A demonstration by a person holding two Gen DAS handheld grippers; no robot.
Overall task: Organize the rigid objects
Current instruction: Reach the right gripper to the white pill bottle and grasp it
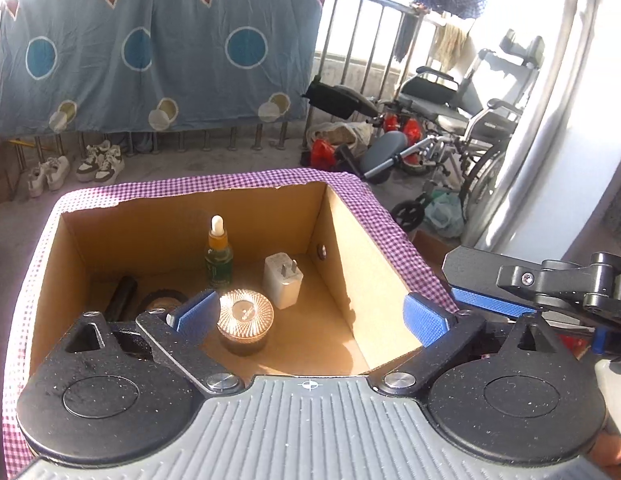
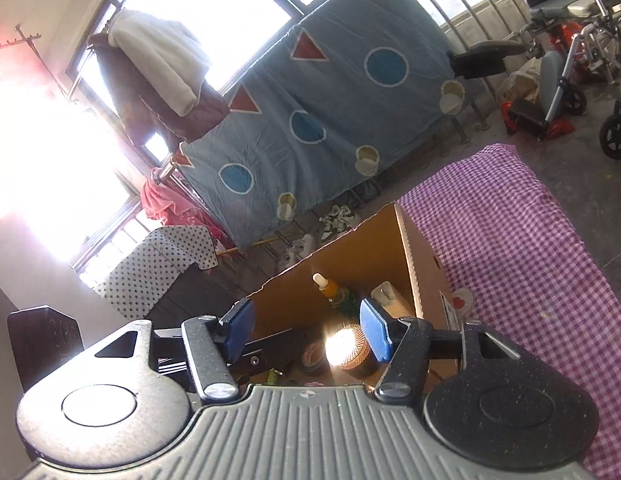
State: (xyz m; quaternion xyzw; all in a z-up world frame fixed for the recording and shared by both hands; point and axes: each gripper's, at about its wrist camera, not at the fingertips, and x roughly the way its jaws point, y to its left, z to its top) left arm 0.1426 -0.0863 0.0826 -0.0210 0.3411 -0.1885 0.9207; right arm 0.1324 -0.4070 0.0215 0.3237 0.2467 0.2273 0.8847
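Note:
An open cardboard box [image 1: 350,240] stands on a purple checked cloth [image 1: 394,224]. Inside it are a dropper bottle [image 1: 218,256], a white plug adapter [image 1: 282,280], a round ribbed-lid jar [image 1: 245,320], a black tube [image 1: 121,298] and a dark round item [image 1: 162,299]. My left gripper [image 1: 310,316] is open and empty above the box's near edge. My right gripper [image 2: 306,330] is open and empty above the box [image 2: 422,264], over the jar [image 2: 348,348]; the bottle [image 2: 334,290] and adapter [image 2: 386,294] lie beyond. The right gripper also shows at the right of the left wrist view [image 1: 550,284].
The cloth [image 2: 510,240] covers a table right of the box. A blue sheet [image 1: 150,60] hangs on a railing behind. Wheelchairs [image 1: 462,120] stand at the back right. Shoes [image 1: 74,166] lie on the floor. A dark chair back [image 2: 44,340] stands at the left.

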